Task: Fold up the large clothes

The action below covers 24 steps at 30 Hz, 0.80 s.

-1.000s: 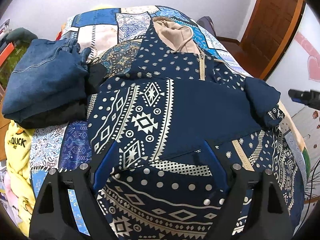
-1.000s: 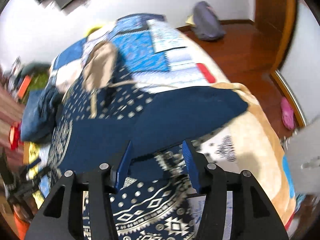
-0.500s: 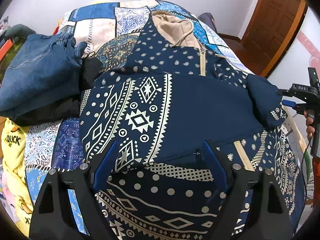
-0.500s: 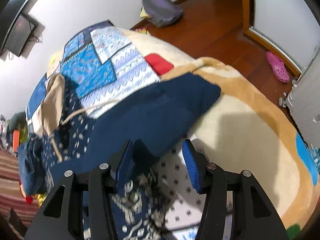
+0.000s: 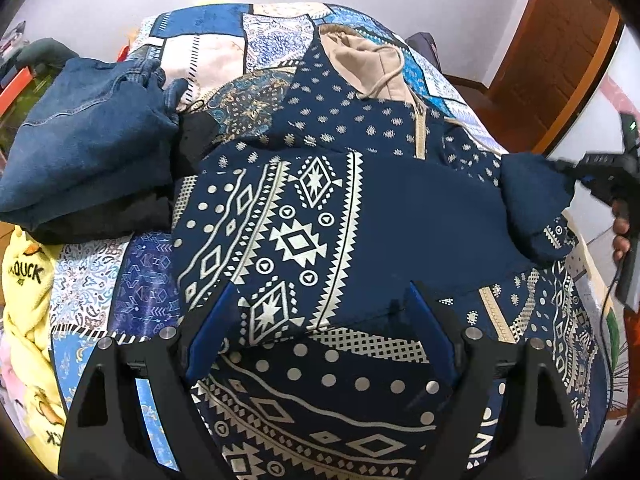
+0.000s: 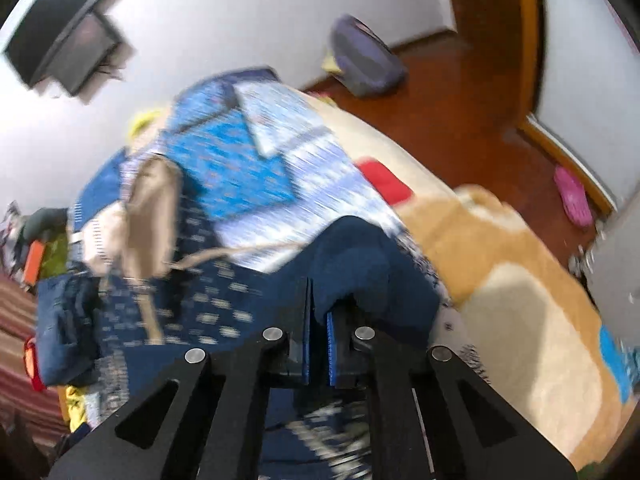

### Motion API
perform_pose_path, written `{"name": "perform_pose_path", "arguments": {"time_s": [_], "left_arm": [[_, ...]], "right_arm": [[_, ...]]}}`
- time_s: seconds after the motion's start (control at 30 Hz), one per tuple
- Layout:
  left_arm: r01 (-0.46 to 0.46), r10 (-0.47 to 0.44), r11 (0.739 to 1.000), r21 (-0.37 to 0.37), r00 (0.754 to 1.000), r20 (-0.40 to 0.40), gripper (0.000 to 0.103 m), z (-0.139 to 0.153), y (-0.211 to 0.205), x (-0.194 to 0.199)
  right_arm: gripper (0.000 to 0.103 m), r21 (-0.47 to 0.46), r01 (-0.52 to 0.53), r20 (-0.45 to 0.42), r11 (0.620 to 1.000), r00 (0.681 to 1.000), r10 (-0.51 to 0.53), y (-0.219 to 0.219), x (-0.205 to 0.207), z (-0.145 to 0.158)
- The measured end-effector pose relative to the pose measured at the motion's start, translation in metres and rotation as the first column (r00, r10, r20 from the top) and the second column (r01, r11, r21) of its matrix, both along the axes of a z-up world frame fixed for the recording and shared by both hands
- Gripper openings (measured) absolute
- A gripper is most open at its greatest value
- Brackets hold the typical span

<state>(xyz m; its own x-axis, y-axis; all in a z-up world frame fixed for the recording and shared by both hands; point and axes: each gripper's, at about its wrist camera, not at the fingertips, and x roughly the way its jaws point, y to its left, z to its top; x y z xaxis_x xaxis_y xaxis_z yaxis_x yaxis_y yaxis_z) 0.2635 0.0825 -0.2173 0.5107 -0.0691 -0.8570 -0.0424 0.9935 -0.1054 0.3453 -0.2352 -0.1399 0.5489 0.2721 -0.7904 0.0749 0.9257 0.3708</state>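
- Right now the left gripper [image 5: 320, 320] hangs low over the near edge of the bed [image 5: 208, 52], its blue fingers [image 5: 210, 332] spread wide with nothing between them, pointing along the bed toward the far wall.
- Beneath it the navy patterned hoodie [image 5: 304, 216] lies across the middle of the bed, beige hood [image 5: 360, 64] toward the far edge, one patterned sleeve folded over the chest.
- At the bed's right edge the right gripper [image 6: 318, 344] has its fingers pressed almost together, pinching a fold of the plain navy sleeve [image 6: 360, 256]; the cloth bunches up and humps just ahead of the pads.
- From the left wrist view, that gripper [image 5: 596, 172] comes in level from the right side, a hand [image 5: 622, 232] wrapped around its handle, tip touching the sleeve cuff [image 5: 536, 200].
- The right wrist view is motion-blurred, so finer detail there is hard to read.
- Folded jeans [image 5: 88, 140] sit by the bed's left edge, just beside the hoodie's shoulder.
- Yellow cloth [image 5: 24, 280] lies at the near left corner.
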Motion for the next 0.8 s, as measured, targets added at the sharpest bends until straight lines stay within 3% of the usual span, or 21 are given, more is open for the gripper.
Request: {"name": "perform_pose_path", "arguments": {"time_s": [0.1, 0.23, 0.37, 0.57, 0.8], "left_arm": [[-0.008, 0.008, 1.000, -0.006, 1.000, 0.023, 0.085, 0.008, 0.005, -0.006], [-0.023, 0.023, 1.000, -0.019, 0.998, 0.053, 0.085, 0.019, 0.015, -0.014], [-0.040, 0.042, 0.999, -0.032, 0.996, 0.079, 0.085, 0.029, 0.025, -0.023], [-0.066, 0.069, 0.997, -0.035, 0.992, 0.110, 0.085, 0.041, 0.043, -0.044], [-0.130, 0.135, 0.990, -0.062, 0.987, 0.087, 0.085, 0.034, 0.072, -0.065]], "right_arm": [[0.005, -0.004, -0.087, 0.088, 0.996, 0.992, 0.087, 0.025, -0.008, 0.041], [0.005, -0.015, -0.232, 0.166, 0.972, 0.958, 0.232, 0.077, -0.023, 0.082], [0.005, -0.023, -0.346, 0.181, 0.938, 0.921, 0.344, 0.132, -0.035, 0.091], [0.005, -0.050, -0.498, 0.072, 0.866, 0.863, 0.500, 0.208, -0.051, 0.052], [0.006, -0.096, -0.644, -0.187, 0.759, 0.760, 0.622, 0.267, -0.076, -0.038]]}}
